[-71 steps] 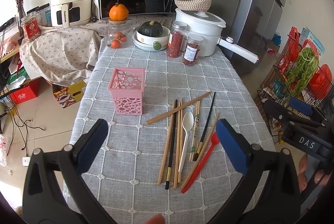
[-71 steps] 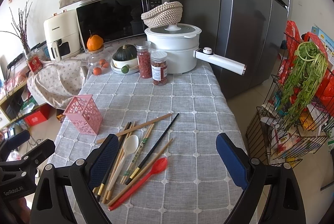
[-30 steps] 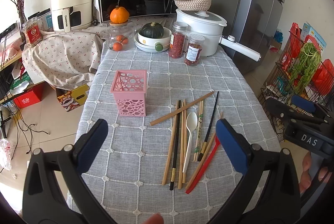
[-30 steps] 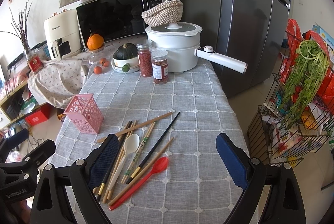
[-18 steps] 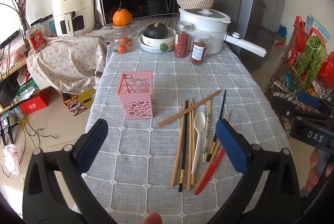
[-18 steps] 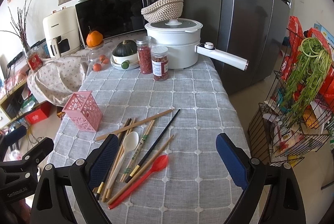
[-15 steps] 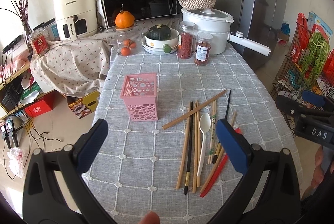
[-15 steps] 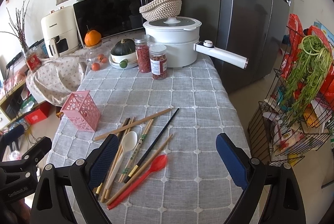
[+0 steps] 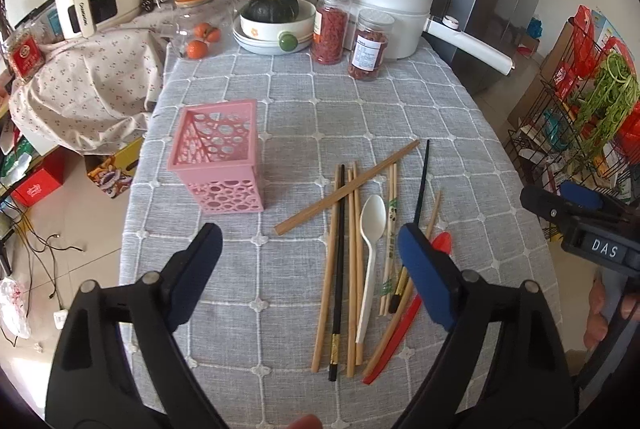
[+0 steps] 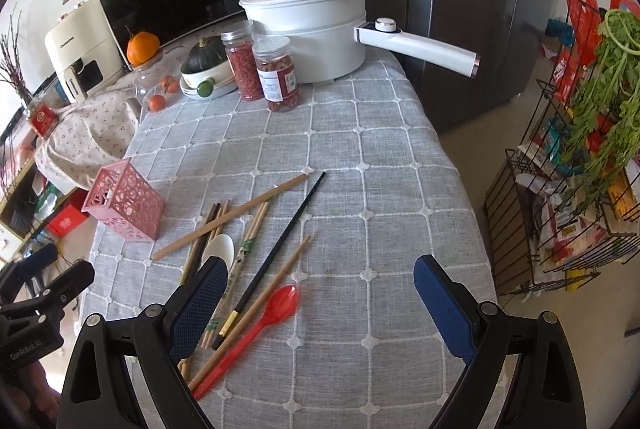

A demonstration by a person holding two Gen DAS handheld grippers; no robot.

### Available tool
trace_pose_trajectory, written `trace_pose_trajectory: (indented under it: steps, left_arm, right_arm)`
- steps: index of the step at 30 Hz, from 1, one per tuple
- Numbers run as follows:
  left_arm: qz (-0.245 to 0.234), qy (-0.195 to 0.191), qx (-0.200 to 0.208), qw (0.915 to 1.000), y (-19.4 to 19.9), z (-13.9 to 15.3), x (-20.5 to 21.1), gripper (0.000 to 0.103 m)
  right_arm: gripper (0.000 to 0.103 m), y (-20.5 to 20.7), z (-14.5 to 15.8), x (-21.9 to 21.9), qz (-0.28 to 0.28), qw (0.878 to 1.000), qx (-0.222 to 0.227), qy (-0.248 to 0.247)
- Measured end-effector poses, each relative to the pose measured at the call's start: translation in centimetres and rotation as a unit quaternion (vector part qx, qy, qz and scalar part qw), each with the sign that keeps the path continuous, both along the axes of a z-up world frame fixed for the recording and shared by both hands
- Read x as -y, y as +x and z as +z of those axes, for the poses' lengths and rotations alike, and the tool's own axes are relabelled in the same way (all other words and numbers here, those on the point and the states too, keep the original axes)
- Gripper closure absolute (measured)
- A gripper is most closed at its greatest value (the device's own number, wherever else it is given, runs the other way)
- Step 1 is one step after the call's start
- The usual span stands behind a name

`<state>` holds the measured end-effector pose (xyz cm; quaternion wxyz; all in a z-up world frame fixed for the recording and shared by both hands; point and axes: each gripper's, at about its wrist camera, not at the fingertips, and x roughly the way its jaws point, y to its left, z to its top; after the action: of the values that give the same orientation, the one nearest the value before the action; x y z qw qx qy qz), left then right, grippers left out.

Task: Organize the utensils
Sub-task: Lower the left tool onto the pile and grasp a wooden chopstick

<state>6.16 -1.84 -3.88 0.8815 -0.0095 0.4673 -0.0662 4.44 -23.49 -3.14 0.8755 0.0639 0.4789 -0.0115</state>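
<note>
We get ready to put the sticks and spoons in the pink basket.

Our table (image 9: 400,101) holds the pink basket (image 9: 218,165), empty, just left of the chopsticks (image 9: 348,249), white spoon (image 9: 370,229) and red spoon (image 10: 260,325). Our left gripper (image 9: 306,249) is closing on nothing; our right gripper (image 10: 320,285) is wide open, empty. The sticks lie crossed, so grabbing one could drag others or bump the light basket over.

Scattered utensils (image 9: 360,253) beside pink holder (image 9: 218,165)
</note>
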Motion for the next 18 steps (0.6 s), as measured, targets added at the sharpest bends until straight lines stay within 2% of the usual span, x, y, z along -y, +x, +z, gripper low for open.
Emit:
trace_pose_trajectory:
  steps: [4,6,9,14,18]
  left_arm:
    - [-0.044,-0.008,-0.034,0.9984,2.6,-1.1,2.3,0.032]
    - [-0.083,0.011,-0.05,0.9952,4.3,-1.8,4.2,0.035]
    - [-0.127,0.033,-0.082,0.9881,7.1,-3.4,6.4,0.048]
    - [-0.161,0.039,-0.117,0.9793,10.9,-6.1,8.6,0.063]
    - [-0.176,0.06,-0.14,0.9725,13.0,-8.0,10.0,0.074]
  right_arm:
    - [0.008,1.1,-1.1,1.6,-0.013,0.999,-0.023,0.018]
    - [0.01,1.6,-1.6,2.5,-0.022,0.999,-0.03,0.019]
    - [0.018,2.3,-2.7,3.8,-0.031,0.998,-0.045,0.023]
    - [0.024,2.9,-4.2,5.6,-0.036,0.995,-0.075,0.057]
    - [0.024,3.1,-4.5,5.6,-0.027,0.995,-0.075,0.054]
